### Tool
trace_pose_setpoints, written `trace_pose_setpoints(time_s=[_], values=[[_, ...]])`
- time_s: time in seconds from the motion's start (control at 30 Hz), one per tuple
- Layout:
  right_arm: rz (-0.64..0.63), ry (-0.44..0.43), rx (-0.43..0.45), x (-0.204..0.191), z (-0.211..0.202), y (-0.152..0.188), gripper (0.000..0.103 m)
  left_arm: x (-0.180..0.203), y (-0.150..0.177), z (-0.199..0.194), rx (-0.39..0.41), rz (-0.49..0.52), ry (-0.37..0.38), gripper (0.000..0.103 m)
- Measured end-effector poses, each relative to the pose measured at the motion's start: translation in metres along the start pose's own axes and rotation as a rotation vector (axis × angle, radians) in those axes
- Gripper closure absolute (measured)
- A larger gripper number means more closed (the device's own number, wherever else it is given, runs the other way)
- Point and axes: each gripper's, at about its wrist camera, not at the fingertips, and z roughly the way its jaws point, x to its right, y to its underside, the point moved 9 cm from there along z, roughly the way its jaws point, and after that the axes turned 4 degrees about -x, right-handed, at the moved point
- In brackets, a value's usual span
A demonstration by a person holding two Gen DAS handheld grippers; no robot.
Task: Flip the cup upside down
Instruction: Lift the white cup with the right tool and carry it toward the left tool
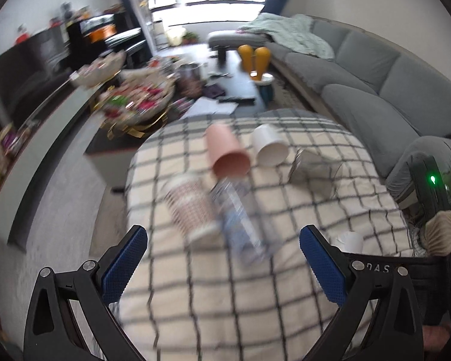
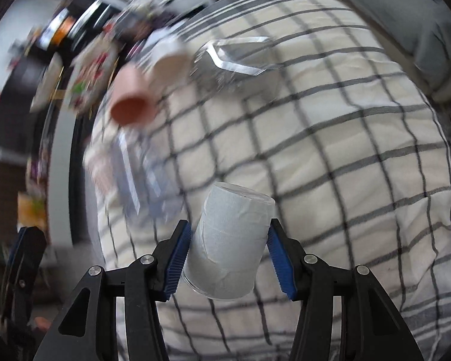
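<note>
My right gripper (image 2: 229,251) is shut on a cup wrapped in pale grey tape (image 2: 230,240), held above the checked cloth with its closed base pointing away and its rim toward the camera. The same cup shows small at the right of the left wrist view (image 1: 350,240). My left gripper (image 1: 222,258) is open and empty above the cloth. Ahead of it several cups lie on their sides: a patterned one (image 1: 192,207), a clear blue-printed one (image 1: 240,219), a pink one (image 1: 227,153), a white one (image 1: 269,149) and a clear one (image 1: 314,170).
The checked cloth (image 1: 213,307) covers a round table. A grey sofa (image 1: 375,78) runs along the right. A dark low table with snack trays (image 1: 135,99) stands at the left. The pink cup (image 2: 132,99) and a clear cup (image 2: 234,60) show in the right wrist view.
</note>
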Motion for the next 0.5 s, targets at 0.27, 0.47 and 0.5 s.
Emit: trace_pose_setpoints(time_s=[0.27,0.47,0.5], values=[[-0.266,0.062,-0.132,-0.054,0.035,0.052,0.051,-0.044,0.066,-0.019,-0.052,-0.109,-0.069,0.000],[-0.352,0.097,-0.180,-0.073,0.059,0.068,0.051,-0.060,0.094,-0.017,-0.079,-0.143,-0.082,0.000],[-0.359,0.106,-0.180,-0.075,0.063,0.069,0.051,-0.062,0.096,-0.016,-0.081,-0.148,-0.081,0.000]])
